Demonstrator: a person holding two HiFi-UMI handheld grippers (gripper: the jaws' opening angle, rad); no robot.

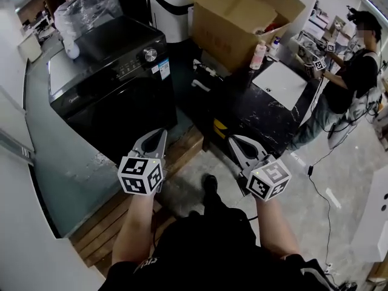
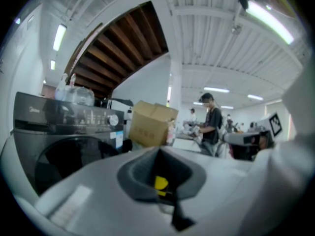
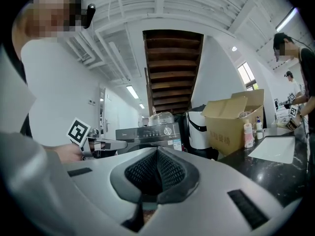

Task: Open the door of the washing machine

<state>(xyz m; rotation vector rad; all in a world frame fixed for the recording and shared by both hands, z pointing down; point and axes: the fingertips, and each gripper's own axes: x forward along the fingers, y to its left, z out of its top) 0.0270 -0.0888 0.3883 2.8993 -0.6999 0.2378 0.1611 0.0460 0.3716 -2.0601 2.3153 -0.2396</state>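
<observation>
Left gripper [image 1: 157,135], right gripper [image 1: 235,141]: jaws pinched shut, empty. Washing machine [image 1: 109,71] at eleven o'clock. Door [image 2: 74,162] likely rigid, glossy, latched; take rim edge, handle not discernible.

- Black stone counter [image 1: 254,117], at two o'clock in the head view: an open cardboard box [image 1: 236,23] stands at its far end, a flat white board [image 1: 279,83] lies at the box's four o'clock, and a pale bottle [image 1: 259,56] stands between them.
- Wooden plank platform [image 1: 103,235], at seven o'clock: the black washing machine [image 1: 115,77] stands at its far edge.
- Grey concrete floor [image 1: 345,168], at four o'clock: a thin black cable [image 1: 327,211] trails across it.
</observation>
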